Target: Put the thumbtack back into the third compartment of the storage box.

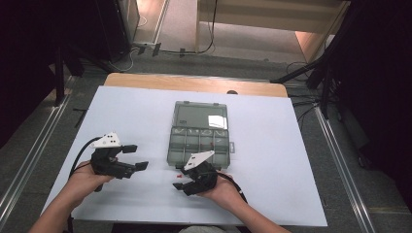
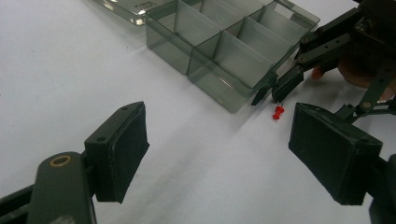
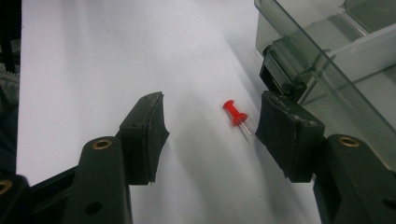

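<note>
straddling a red pushpin (image 3: 235,113) beside the open compartment box (image 1: 200,141), right gripper (image 3: 210,123) fingers apart

In the high view the red pushpin (image 1: 178,177) is a tiny speck beside the right hand-held gripper (image 1: 180,183), too small to make out its pin. The near edge of the compartment box (image 1: 199,141) is covered by that gripper's grey plate. In the right gripper view the pushpin's (image 3: 236,114) metal tip runs behind the right pad. The box (image 3: 336,51) is cut off at the top and right edges there. The counter's (image 1: 272,194) near edge is partly hidden by the person's forearms.
</note>
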Tool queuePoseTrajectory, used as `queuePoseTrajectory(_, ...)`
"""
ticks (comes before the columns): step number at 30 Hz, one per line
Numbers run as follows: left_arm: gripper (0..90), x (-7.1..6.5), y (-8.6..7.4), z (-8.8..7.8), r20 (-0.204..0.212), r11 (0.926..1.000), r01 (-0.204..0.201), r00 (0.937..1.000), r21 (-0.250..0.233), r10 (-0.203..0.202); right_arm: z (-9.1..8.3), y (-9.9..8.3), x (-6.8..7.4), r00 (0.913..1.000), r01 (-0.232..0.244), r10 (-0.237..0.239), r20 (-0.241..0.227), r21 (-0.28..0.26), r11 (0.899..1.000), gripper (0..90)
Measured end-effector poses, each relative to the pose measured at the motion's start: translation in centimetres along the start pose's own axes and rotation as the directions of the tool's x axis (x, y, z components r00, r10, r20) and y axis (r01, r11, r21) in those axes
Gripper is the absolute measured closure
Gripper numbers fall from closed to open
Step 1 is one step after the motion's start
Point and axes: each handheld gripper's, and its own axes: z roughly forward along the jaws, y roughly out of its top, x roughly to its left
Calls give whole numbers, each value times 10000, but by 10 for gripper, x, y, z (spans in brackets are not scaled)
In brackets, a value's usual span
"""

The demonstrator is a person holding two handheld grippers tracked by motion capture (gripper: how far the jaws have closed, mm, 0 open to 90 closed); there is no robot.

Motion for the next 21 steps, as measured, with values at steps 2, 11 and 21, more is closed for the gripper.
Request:
queuePoseTrajectory(2, 192, 0, 0, 0, 1, 10000, 2, 10000, 6, -2, 1, 0, -1, 10000, 23, -23, -11, -6, 10000, 424)
queuePoseTrajectory(11, 192, 0, 0, 1, -2, 10000, 5, 10000, 4, -5, 3, 0, 0, 10000, 76, -75, 58, -87, 9999, 433)
queuePoseTrajectory(21, 192, 0, 0, 0, 10, 10000, 3, 10000, 3, -3, 4, 0, 1, 9999, 172, -172, 13, -113, 9998, 434)
